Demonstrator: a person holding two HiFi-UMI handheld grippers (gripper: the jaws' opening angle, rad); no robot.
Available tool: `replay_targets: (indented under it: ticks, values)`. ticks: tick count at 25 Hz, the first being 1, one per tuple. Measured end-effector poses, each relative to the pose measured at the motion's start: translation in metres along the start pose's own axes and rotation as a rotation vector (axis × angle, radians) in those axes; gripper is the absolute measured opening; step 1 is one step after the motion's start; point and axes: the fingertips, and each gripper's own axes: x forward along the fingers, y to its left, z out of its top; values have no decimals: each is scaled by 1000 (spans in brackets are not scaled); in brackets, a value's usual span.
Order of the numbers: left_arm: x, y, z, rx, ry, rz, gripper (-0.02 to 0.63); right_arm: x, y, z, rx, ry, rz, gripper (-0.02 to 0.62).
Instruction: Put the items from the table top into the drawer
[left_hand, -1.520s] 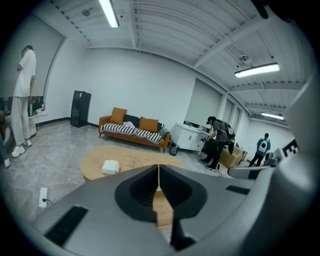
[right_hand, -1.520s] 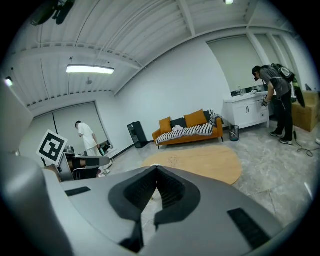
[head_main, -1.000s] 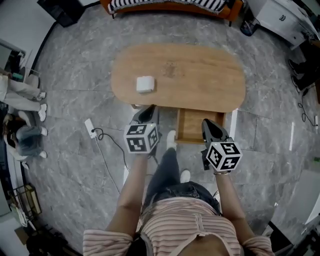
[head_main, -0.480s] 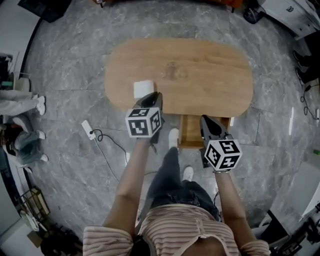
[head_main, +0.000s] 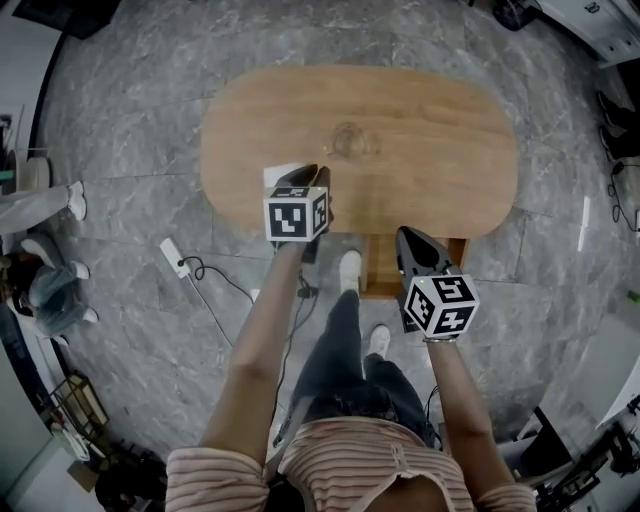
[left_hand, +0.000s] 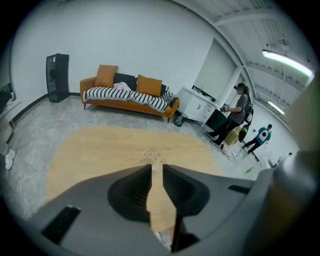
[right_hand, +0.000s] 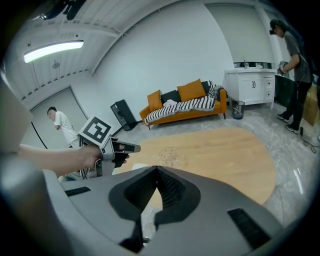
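A white boxy item (head_main: 277, 178) lies near the front left edge of the oval wooden table (head_main: 420, 150). My left gripper (head_main: 308, 178) hovers right over its near side and hides part of it. Its jaws have just been opening and stand a little apart, with only bare table top (left_hand: 100, 150) showing through the gap at my left gripper (left_hand: 156, 169). My right gripper (head_main: 406, 238) hangs over the open wooden drawer (head_main: 380, 266) under the table's front edge; in its own view my right gripper (right_hand: 157, 169) is shut and empty. That view also shows my left gripper (right_hand: 131, 148) beside the white item (right_hand: 133, 166).
An orange sofa (left_hand: 125, 97) with a striped throw stands beyond the table, a white cabinet (right_hand: 250, 85) to its right. People stand at the room's sides (left_hand: 239, 112) (right_hand: 60, 127). A power strip and cable (head_main: 178, 258) lie on the floor at left. My own shoe (head_main: 349, 270) is beside the drawer.
My left gripper has moved forward from in front of the table to over the white item. My right gripper has edged forward above the drawer.
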Motion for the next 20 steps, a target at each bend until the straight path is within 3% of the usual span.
replay_targets:
  ticks: [11, 20]
  values:
    - [76, 30, 17, 37, 119, 6, 77, 53, -18, 6, 25, 44, -14, 9]
    - [129, 39, 21, 67, 264, -1, 95, 82, -28, 3, 21, 91, 0, 9]
